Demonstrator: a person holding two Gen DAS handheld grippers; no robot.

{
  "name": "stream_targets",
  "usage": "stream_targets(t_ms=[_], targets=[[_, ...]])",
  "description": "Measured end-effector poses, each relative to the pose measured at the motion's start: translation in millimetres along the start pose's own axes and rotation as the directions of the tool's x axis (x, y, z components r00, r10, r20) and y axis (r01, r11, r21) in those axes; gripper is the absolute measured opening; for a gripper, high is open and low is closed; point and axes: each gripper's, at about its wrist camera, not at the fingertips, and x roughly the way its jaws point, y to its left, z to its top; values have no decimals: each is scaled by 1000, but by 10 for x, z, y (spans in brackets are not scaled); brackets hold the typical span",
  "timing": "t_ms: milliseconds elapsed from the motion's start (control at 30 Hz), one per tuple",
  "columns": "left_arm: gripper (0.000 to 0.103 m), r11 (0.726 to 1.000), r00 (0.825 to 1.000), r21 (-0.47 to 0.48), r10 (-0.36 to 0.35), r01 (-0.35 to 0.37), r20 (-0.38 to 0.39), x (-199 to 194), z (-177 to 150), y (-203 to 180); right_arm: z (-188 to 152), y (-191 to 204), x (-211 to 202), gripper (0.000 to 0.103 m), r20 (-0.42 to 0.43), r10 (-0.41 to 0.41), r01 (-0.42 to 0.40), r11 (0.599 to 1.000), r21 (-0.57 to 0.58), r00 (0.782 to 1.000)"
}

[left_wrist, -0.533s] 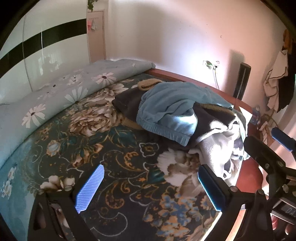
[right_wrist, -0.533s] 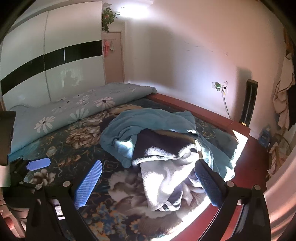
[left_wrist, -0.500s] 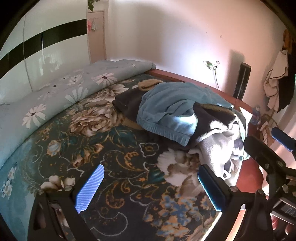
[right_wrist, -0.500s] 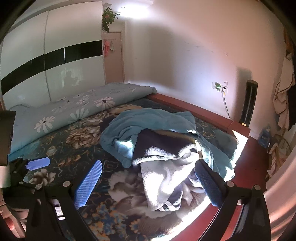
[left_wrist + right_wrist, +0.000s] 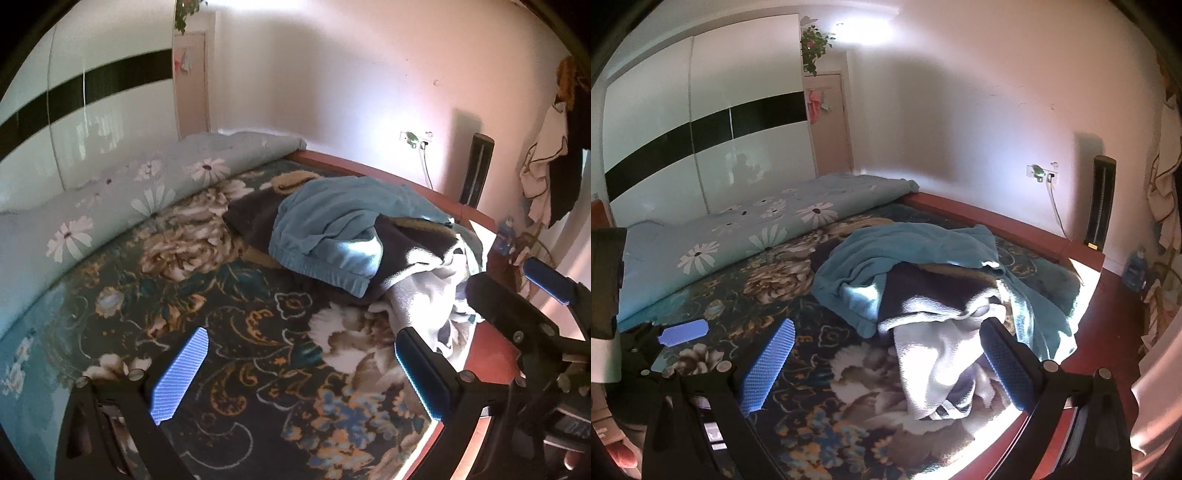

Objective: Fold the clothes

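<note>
Starting with nothing folded: clothes (image 5: 923, 280) lie heaped on the bed (image 5: 229, 332) near its far right edge. Pick the top blue garment (image 5: 332, 221) by its hem, not the whole pile. Left tool (image 5: 295, 373) and right tool (image 5: 886, 365) hover level, both spread wide and empty.

A loose pile of clothes (image 5: 369, 243) lies unfolded on the bed, toward its 1 o'clock corner in the left wrist view. A teal-blue garment (image 5: 332, 221) drapes crumpled over the top, its hemmed edge facing 6 o'clock. Beneath it sits a dark navy piece (image 5: 923, 291), and a pale grey-white garment (image 5: 931, 354) spills out toward 5 o'clock, sunlit, reaching the bed's edge.
</note>
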Motion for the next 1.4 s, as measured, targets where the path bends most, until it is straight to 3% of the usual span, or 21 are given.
stream_targets(t_ms=[167, 600, 1400], targets=[[103, 999, 999, 30, 34, -34, 2, -26, 9, -32, -15, 20, 37, 101, -20, 53, -53, 999, 3, 998], [103, 997, 998, 72, 35, -38, 46, -158, 14, -113, -7, 96, -61, 101, 7, 167, -167, 986, -22, 986], [103, 998, 999, 62, 23, -26, 45, -219, -10, 3, 10, 210, -62, 101, -29, 177, -178, 983, -51, 984]])
